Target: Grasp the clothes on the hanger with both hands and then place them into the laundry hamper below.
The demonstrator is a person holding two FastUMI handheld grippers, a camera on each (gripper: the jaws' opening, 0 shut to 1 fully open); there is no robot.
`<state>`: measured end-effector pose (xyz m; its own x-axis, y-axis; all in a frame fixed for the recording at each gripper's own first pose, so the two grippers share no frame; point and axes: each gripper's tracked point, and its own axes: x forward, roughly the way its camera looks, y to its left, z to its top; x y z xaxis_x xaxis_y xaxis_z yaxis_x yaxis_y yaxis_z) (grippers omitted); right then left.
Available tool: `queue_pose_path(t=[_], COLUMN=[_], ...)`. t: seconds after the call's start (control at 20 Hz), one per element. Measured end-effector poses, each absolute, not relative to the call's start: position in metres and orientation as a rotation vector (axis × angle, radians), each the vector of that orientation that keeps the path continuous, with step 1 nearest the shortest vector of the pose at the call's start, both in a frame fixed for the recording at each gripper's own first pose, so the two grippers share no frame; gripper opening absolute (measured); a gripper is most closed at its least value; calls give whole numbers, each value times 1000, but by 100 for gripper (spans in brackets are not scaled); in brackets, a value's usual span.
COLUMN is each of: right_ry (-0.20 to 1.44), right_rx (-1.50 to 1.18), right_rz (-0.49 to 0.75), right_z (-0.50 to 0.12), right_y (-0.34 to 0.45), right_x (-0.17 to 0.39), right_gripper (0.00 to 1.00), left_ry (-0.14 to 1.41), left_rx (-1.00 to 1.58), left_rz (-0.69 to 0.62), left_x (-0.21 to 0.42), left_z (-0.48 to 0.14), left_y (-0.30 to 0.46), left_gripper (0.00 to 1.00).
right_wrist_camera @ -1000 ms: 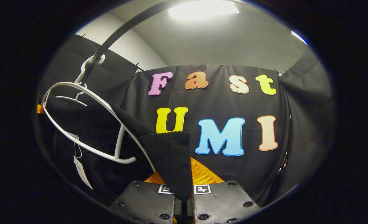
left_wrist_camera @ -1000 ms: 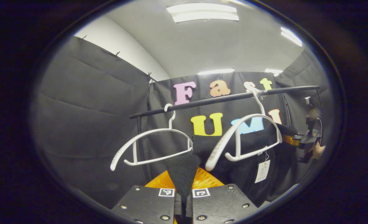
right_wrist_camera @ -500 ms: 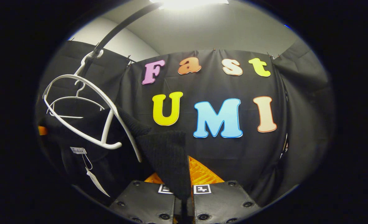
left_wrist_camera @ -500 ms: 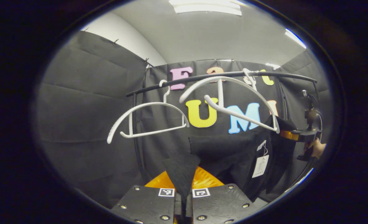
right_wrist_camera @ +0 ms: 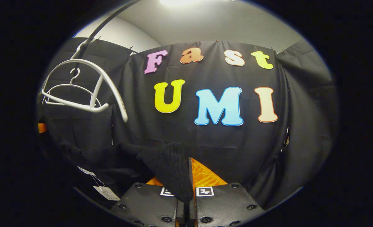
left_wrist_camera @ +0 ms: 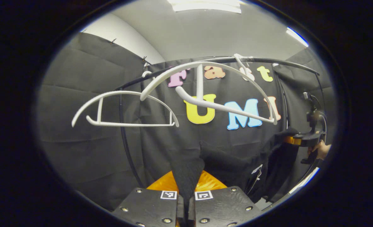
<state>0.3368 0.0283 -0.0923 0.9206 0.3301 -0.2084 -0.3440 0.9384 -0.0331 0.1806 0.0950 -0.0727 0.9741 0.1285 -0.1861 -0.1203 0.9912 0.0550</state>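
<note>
- The left tool (left_wrist_camera: 186, 201), at the bottom centre of the left gripper view, was closed on a fold of the black garment (left_wrist_camera: 186, 170).
- The right tool (right_wrist_camera: 186, 201) likewise pinched the black garment (right_wrist_camera: 167, 164) at lower centre.
- The garment hung below two bare white hangers (left_wrist_camera: 205, 97) on the dark rail (left_wrist_camera: 268, 61), its paper tag (right_wrist_camera: 106, 193) dangling at lower left.

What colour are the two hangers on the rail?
White; the hangers show best in the left gripper view.
</note>
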Motion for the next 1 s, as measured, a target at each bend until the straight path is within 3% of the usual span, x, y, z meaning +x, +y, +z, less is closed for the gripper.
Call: queue_pose_path(t=[0.35,1.0], right_ry=[223,286], right_rx=[-52,-12], right_rz=[435,637], right_z=[-99,-115], right_y=[59,137], right_x=[287,191], right_gripper=[8,8], left_ry=[203,212], left_rx=[18,-67], left_rz=[95,11], left_x=[141,146], left_z=[-67,-86], left_y=[76,3], left_gripper=[6,6])
